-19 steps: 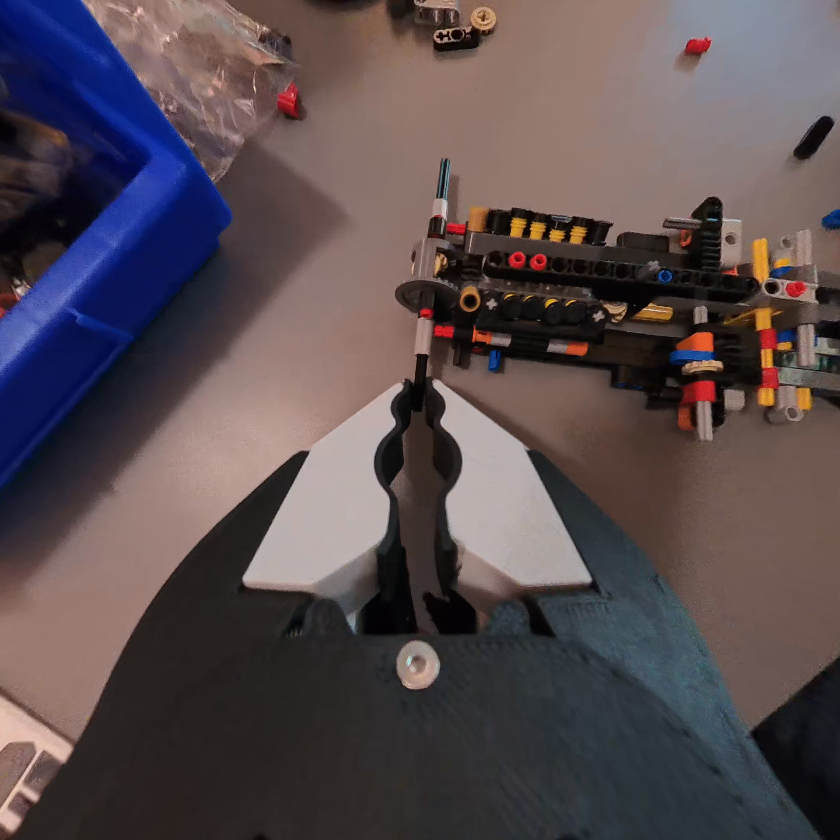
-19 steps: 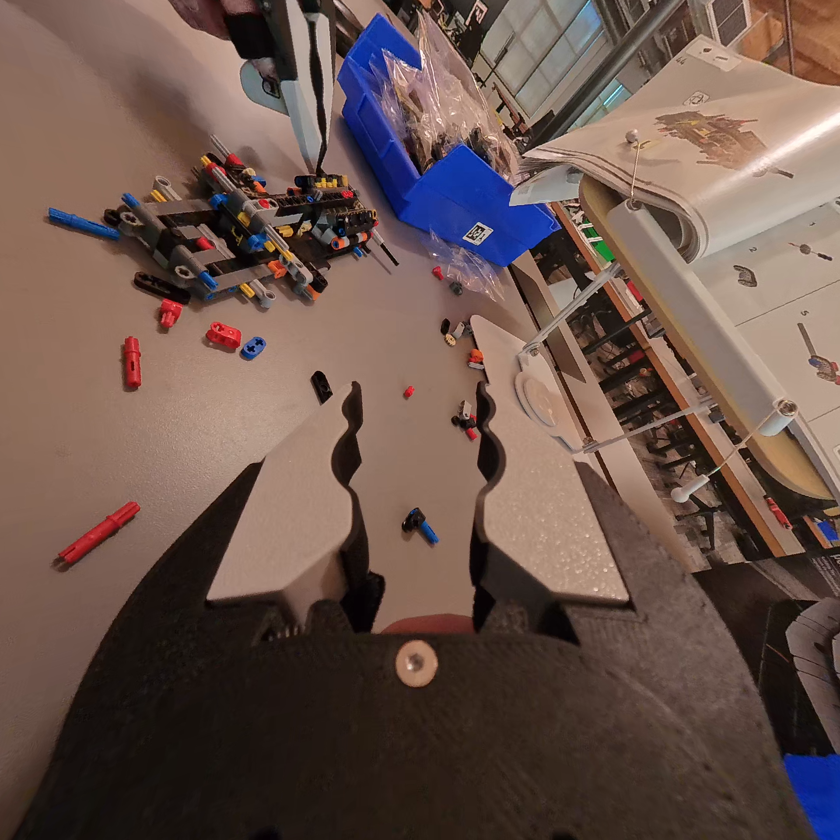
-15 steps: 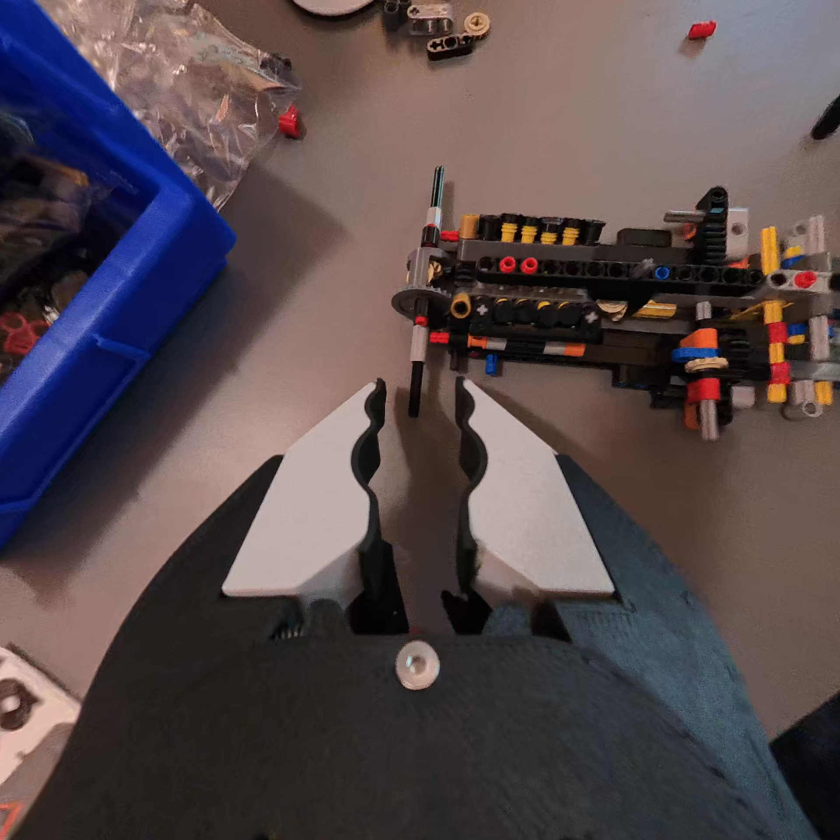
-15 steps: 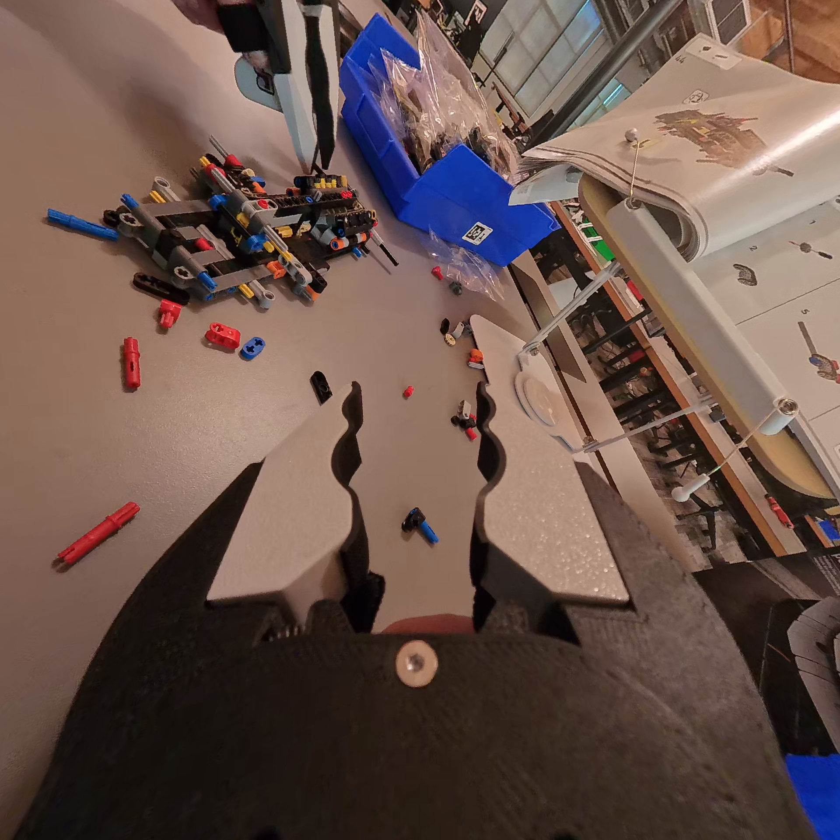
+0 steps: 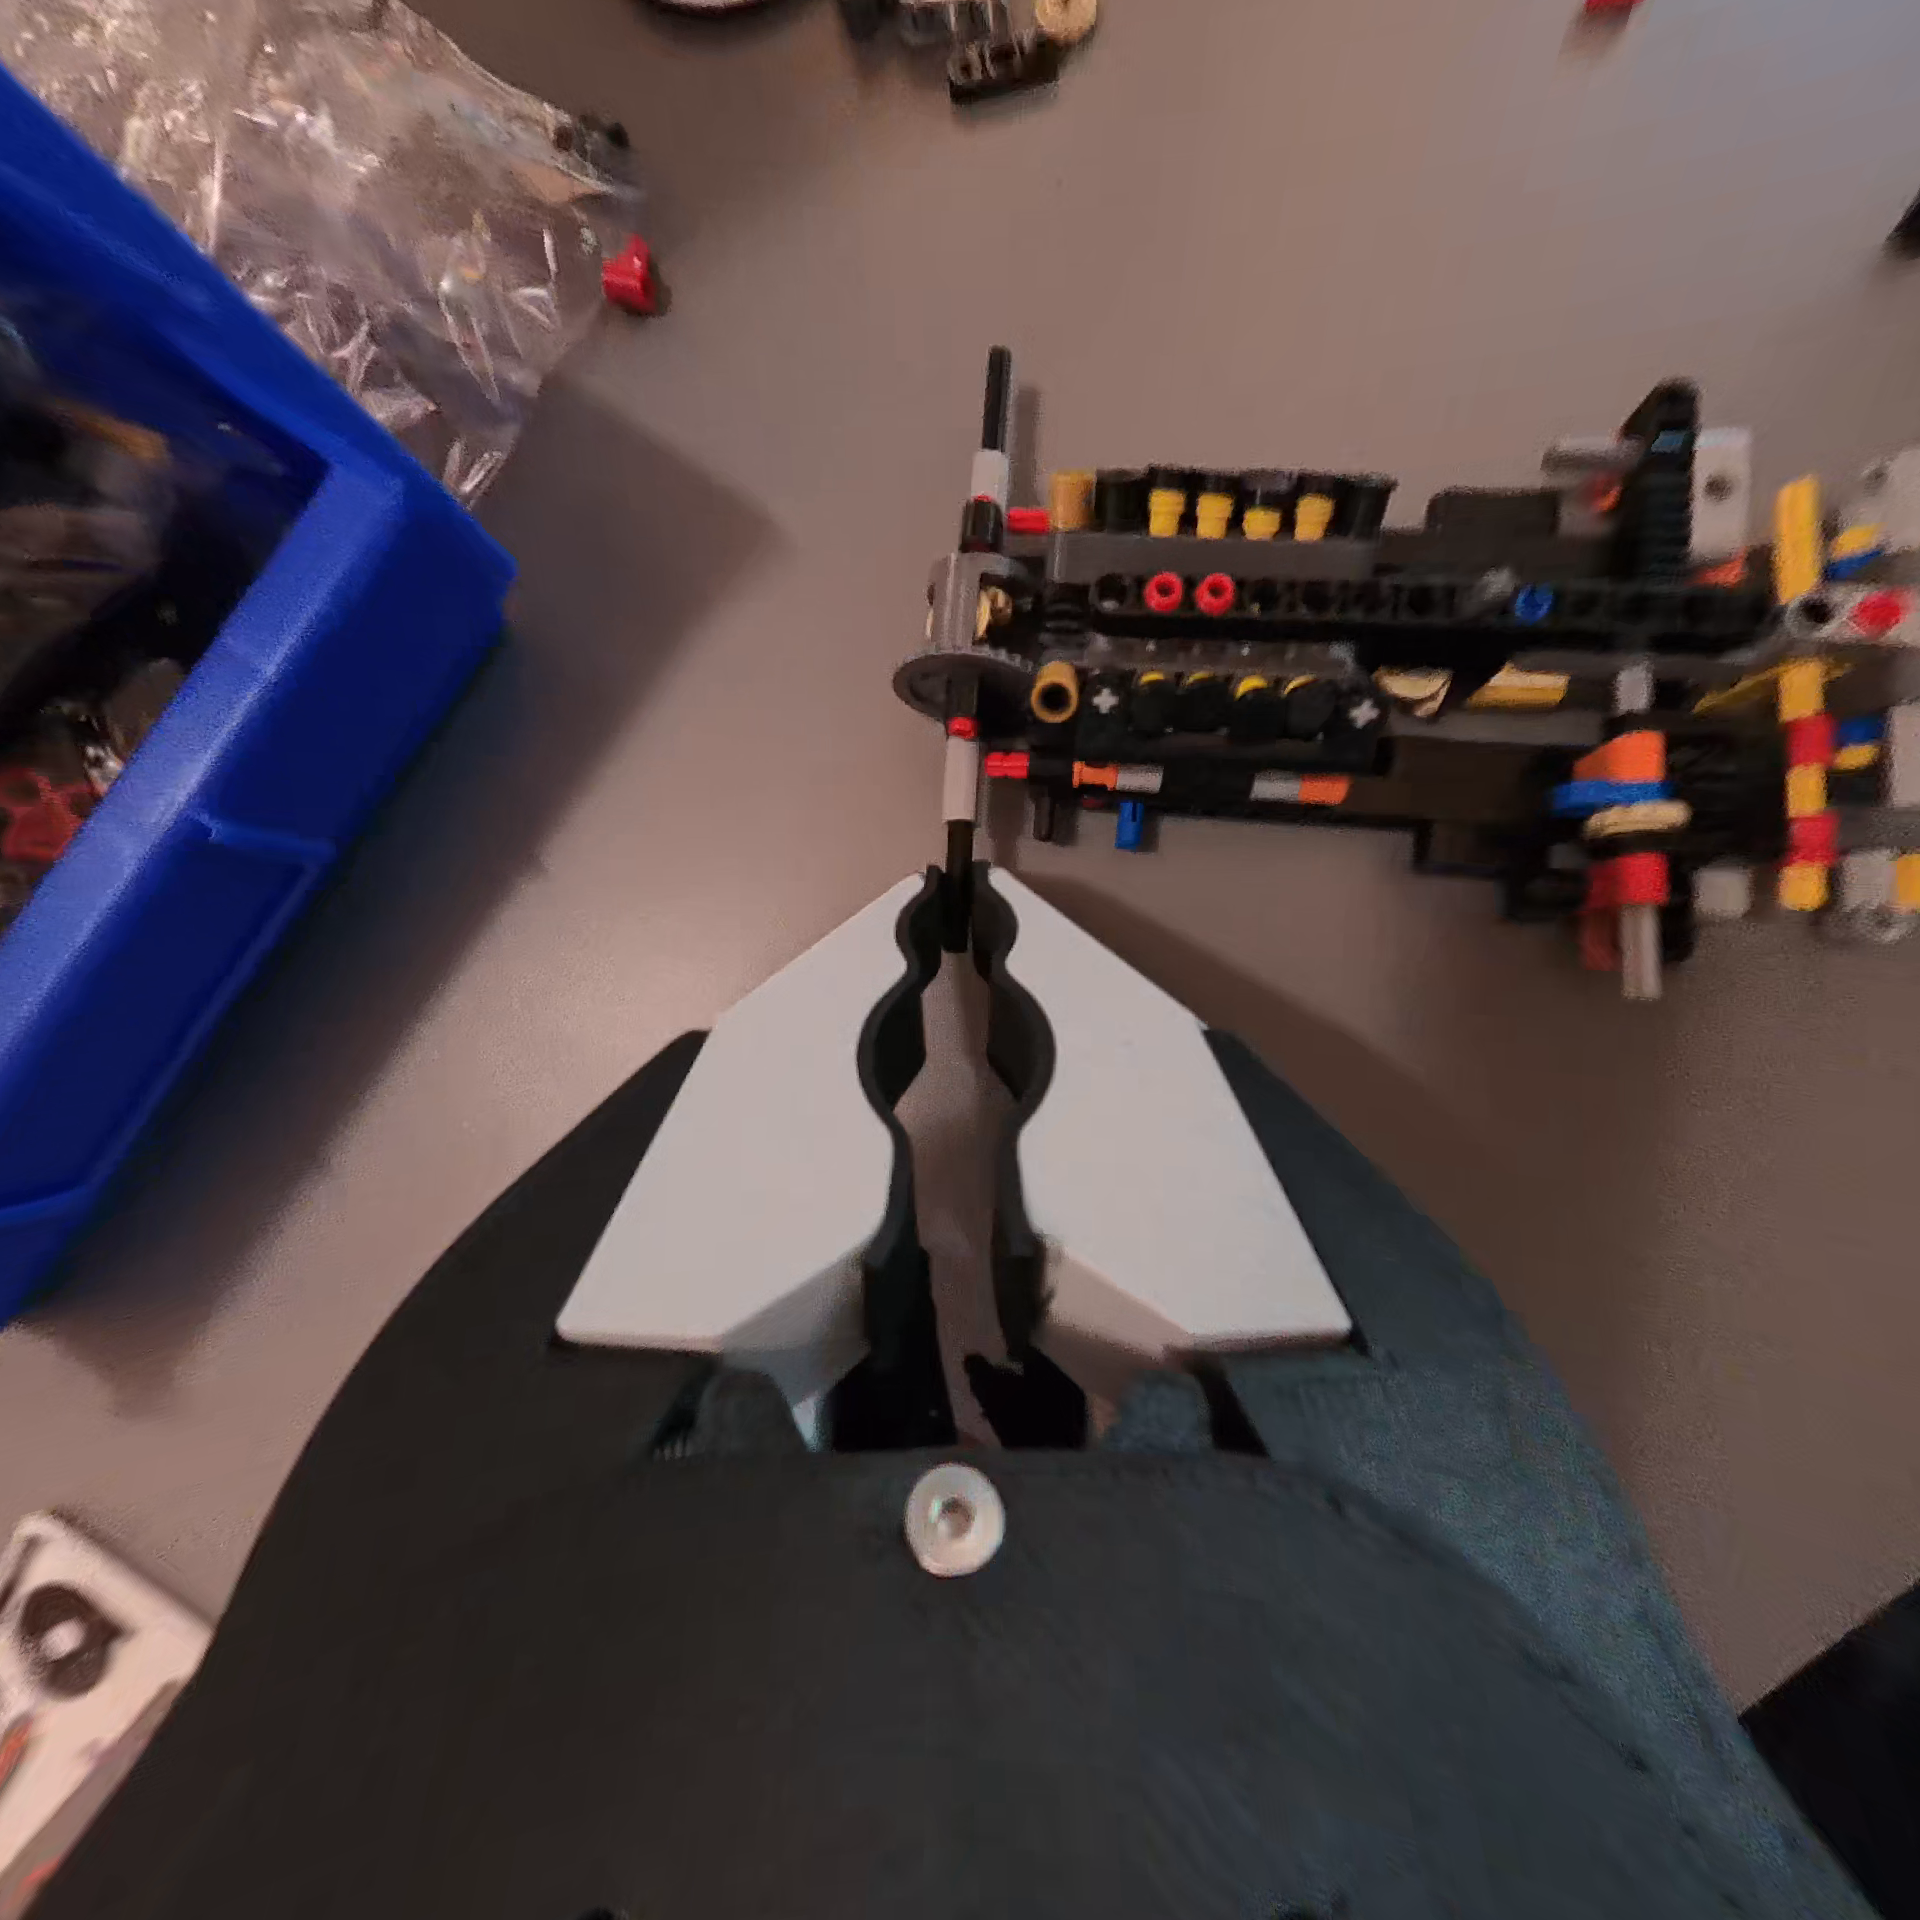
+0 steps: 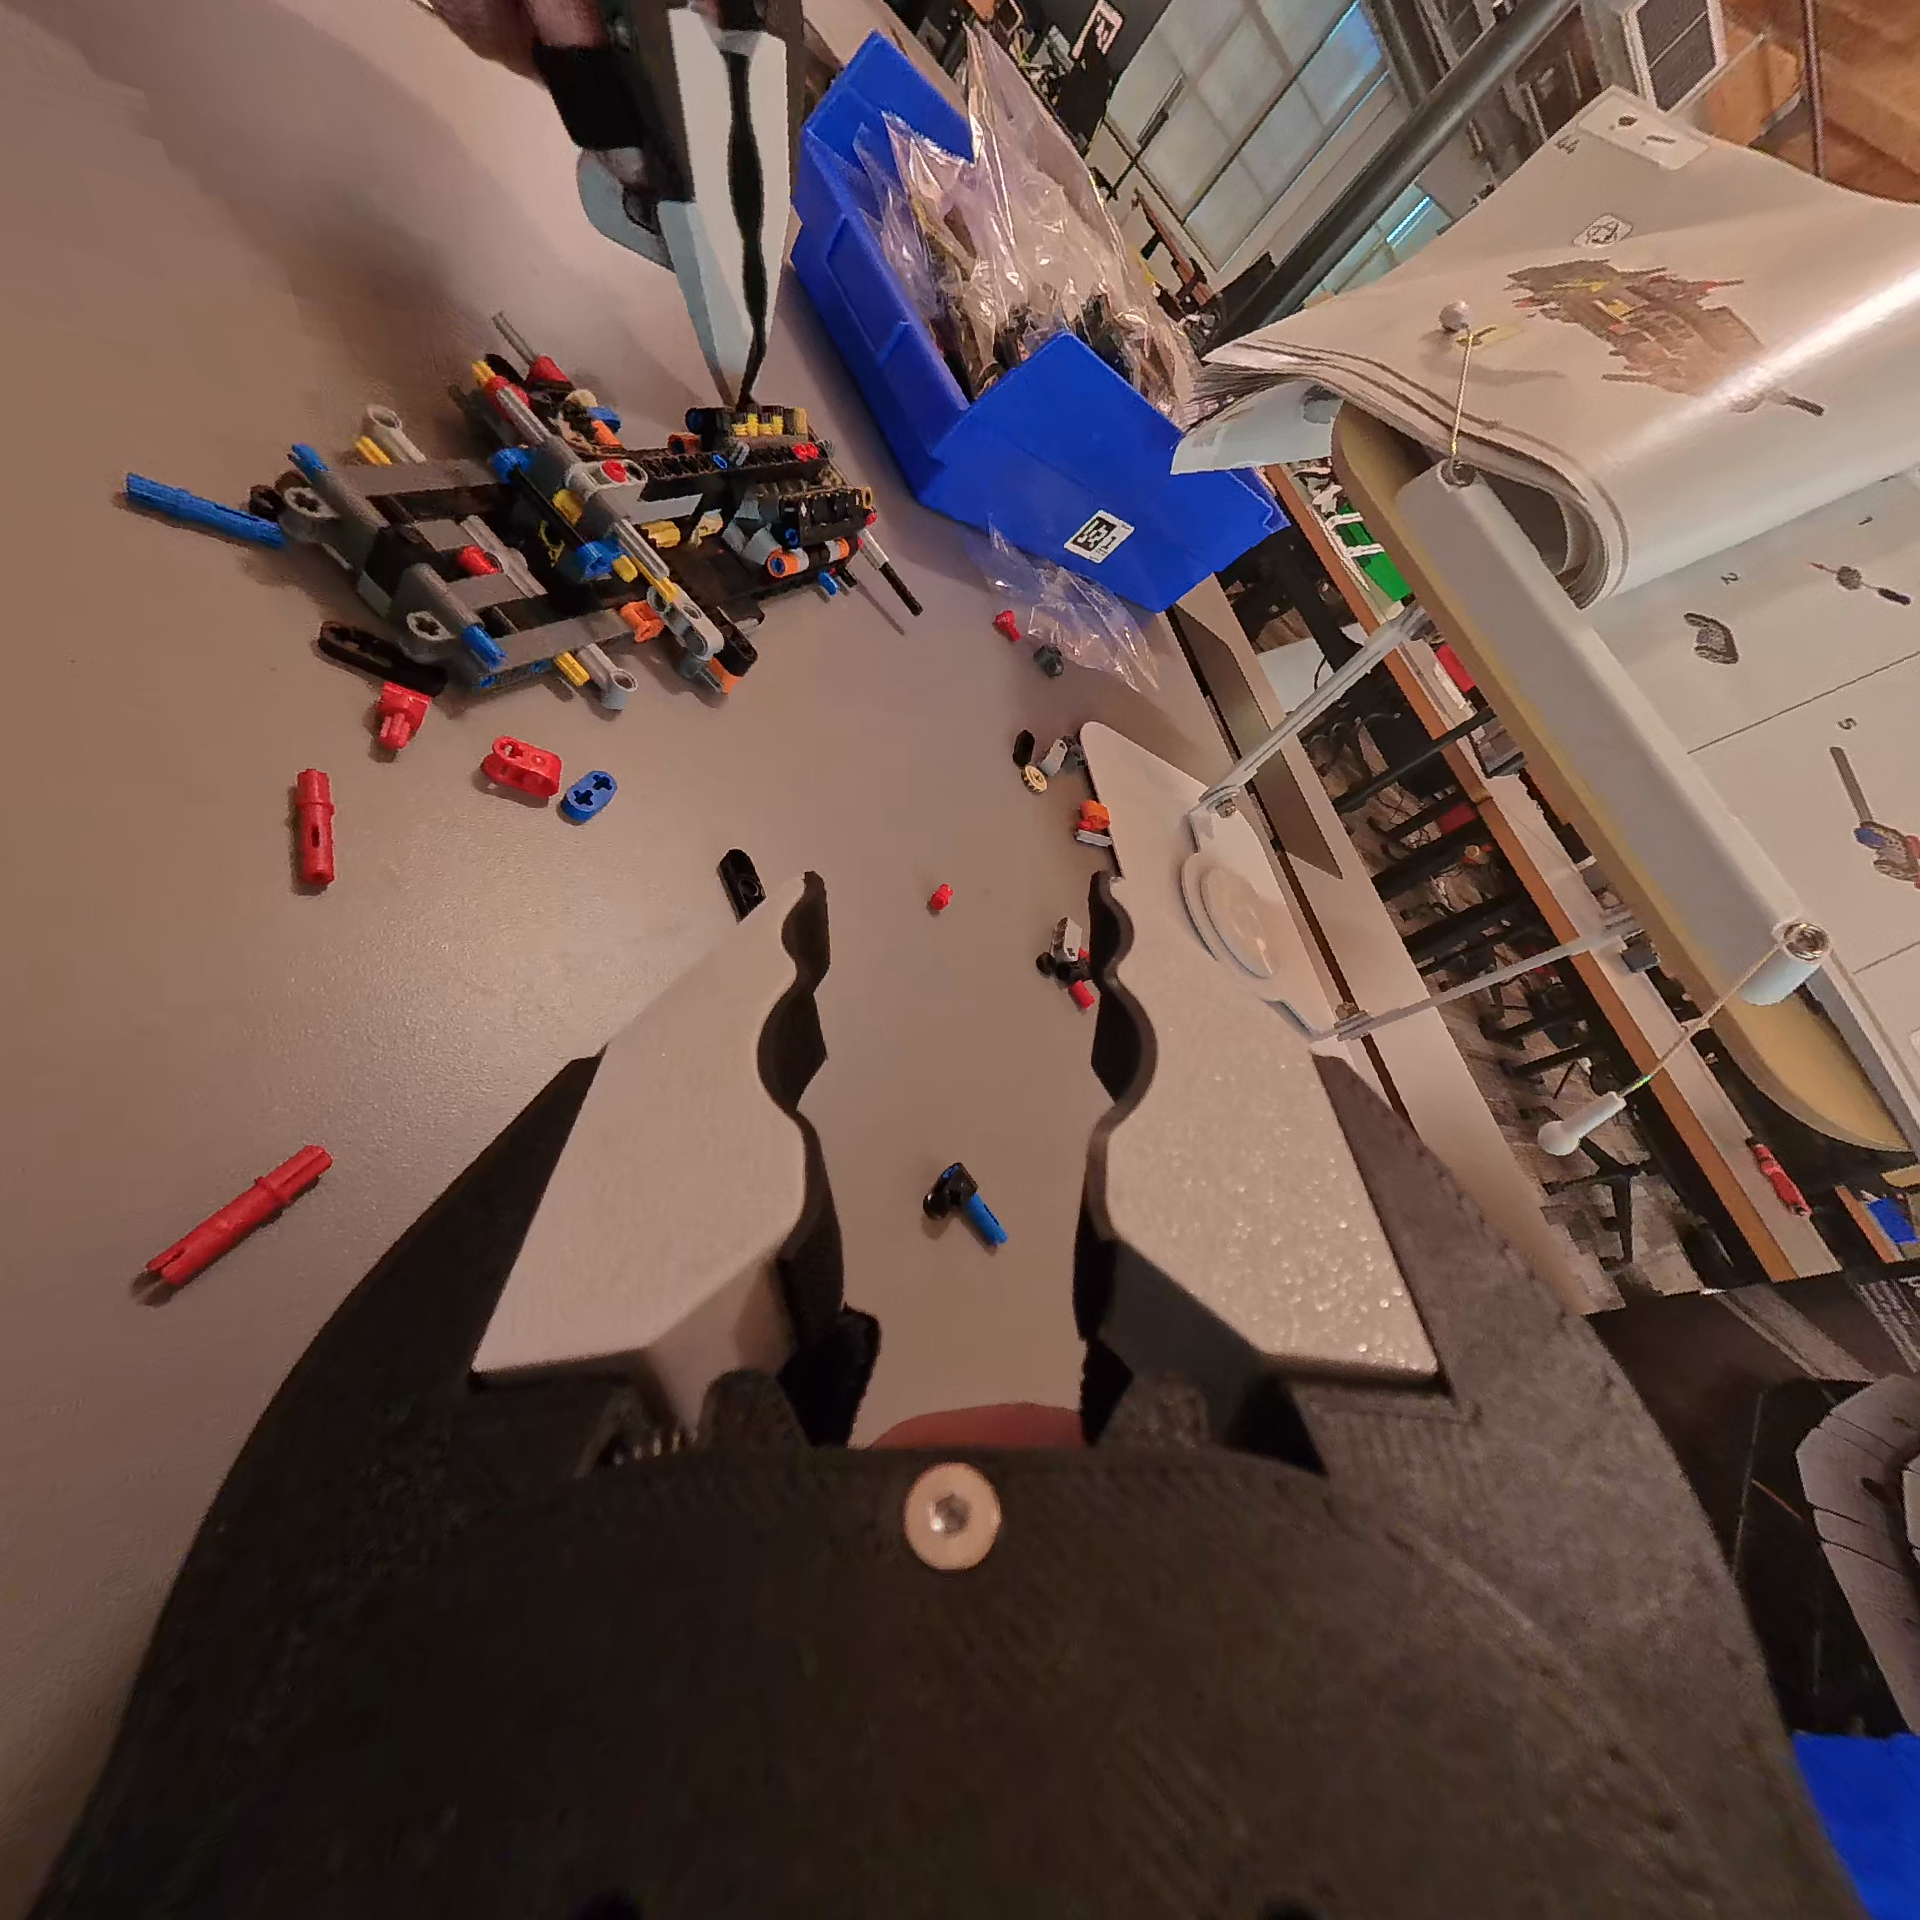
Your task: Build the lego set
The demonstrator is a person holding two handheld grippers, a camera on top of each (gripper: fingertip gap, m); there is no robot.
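A long lego chassis (image 5: 1351, 665) of black and grey beams with yellow, red and blue pins lies on the grey table; it also shows in the right wrist view (image 6: 582, 530). A long black axle (image 5: 971, 665) runs through its left end. My left gripper (image 5: 956, 904) is shut on the near end of that axle. It shows in the right wrist view (image 6: 743, 400) coming down onto the chassis. My right gripper (image 6: 956, 894) is open and empty above the table, far from the chassis. A small black-and-blue pin piece (image 6: 961, 1200) lies between its fingers.
A blue bin (image 5: 187, 707) with clear bags of parts (image 5: 343, 197) stands left of the chassis. Loose red pieces (image 6: 312, 826), a long red axle (image 6: 239, 1216), a blue connector (image 6: 589, 795) and small bits lie on the table. An instruction booklet on a stand (image 6: 1621, 343) is at the right. One gripper's finger ends stand about 30 cm off the other's. The blue connector (image 6: 589, 795) is closer to my right gripper, around 8 cm from its tips; the left tips are 20 cm off.
The left gripper opened and let go of the black axle half a second ago, then moved forward and shut on its near end again. The right gripper has not moved.
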